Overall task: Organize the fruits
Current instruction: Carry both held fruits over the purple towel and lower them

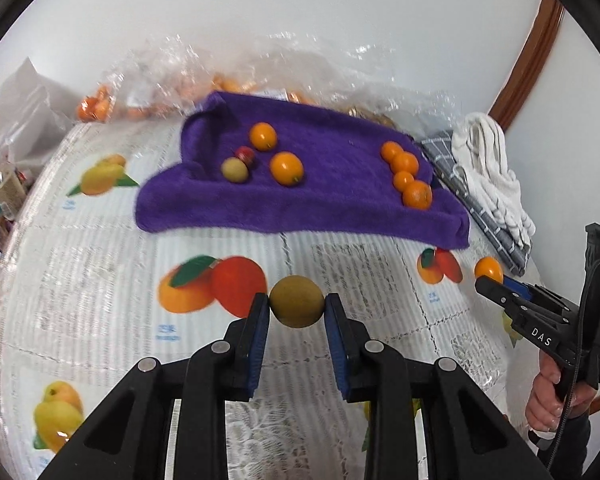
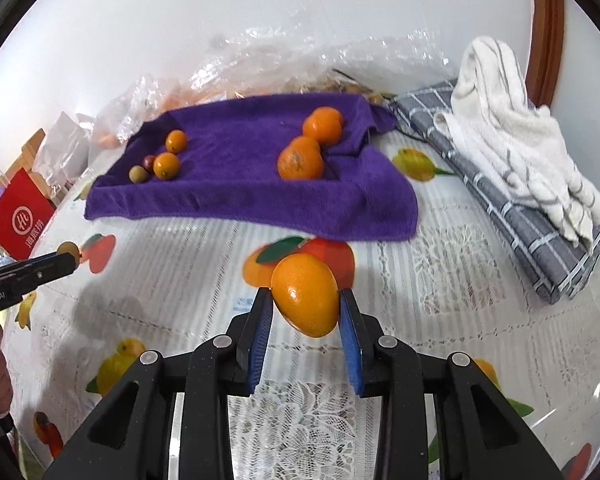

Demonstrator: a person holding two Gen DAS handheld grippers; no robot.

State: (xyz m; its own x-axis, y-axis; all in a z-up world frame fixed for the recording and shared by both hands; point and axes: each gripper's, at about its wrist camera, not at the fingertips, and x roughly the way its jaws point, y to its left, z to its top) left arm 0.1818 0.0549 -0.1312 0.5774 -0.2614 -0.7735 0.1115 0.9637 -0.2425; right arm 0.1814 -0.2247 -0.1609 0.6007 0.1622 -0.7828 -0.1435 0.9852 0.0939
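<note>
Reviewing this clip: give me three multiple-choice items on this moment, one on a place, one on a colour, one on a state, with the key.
1. Where does the row of mandarins lie?
A. on the purple towel's right side
B. on the grey checked cloth
C. in the left gripper

2. What colour is the fruit in the left gripper?
A. red
B. olive-brown
C. bright orange

3. What is the right gripper doing?
A. hanging open
B. gripping a white towel
C. clamping an orange fruit

Key: A, the row of mandarins sits on the purple towel; B, the left gripper holds an olive-brown fruit; C, the right gripper pinches an orange fruit.
</note>
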